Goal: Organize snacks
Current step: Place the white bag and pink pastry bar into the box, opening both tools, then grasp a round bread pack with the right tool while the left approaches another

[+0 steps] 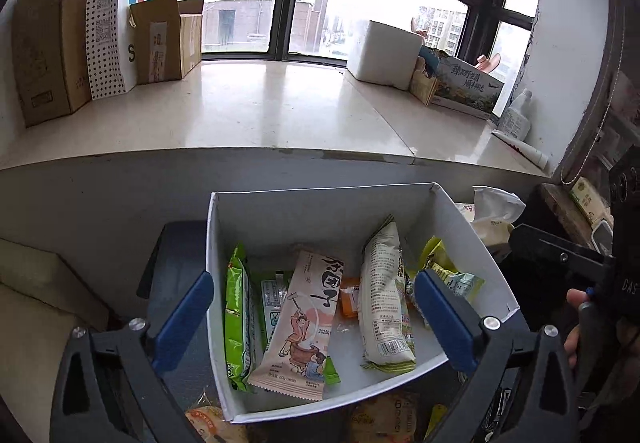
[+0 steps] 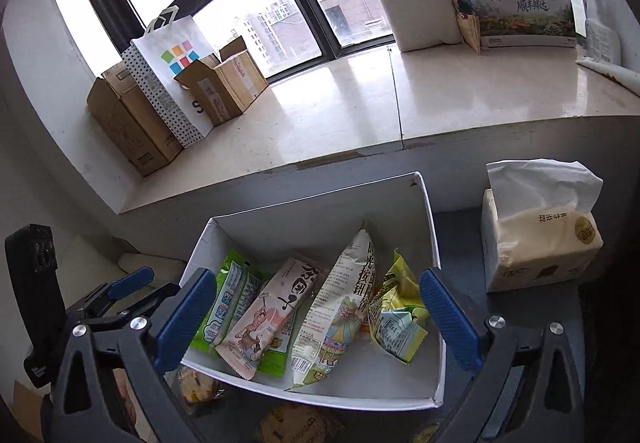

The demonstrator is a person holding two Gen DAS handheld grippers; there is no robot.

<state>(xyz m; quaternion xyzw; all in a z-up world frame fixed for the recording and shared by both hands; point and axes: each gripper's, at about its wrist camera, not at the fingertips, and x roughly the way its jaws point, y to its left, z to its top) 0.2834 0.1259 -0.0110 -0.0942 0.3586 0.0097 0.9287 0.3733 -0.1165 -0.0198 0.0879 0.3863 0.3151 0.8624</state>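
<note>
A white open-top box (image 1: 320,203) (image 2: 312,215) holds several snack packets. Among them are a pink packet (image 1: 300,319) (image 2: 264,315), a tall white one (image 1: 384,303) (image 2: 340,307), a green one (image 1: 238,315) (image 2: 224,303) and a yellow-green one (image 1: 444,271) (image 2: 394,315). My left gripper (image 1: 314,277) stands open above the box, nothing between its blue pads. My right gripper (image 2: 318,275) is open too, over the same box, and empty. More wrapped snacks (image 1: 208,423) (image 2: 296,427) lie on the near side of the box.
A tissue pack (image 2: 536,239) stands right of the box. Behind runs a pale window sill (image 1: 260,111) with cardboard boxes (image 1: 44,51), a dotted paper bag (image 1: 108,23), a white foam box (image 1: 384,51) and a printed carton (image 1: 468,87). A hand (image 1: 576,299) shows at right.
</note>
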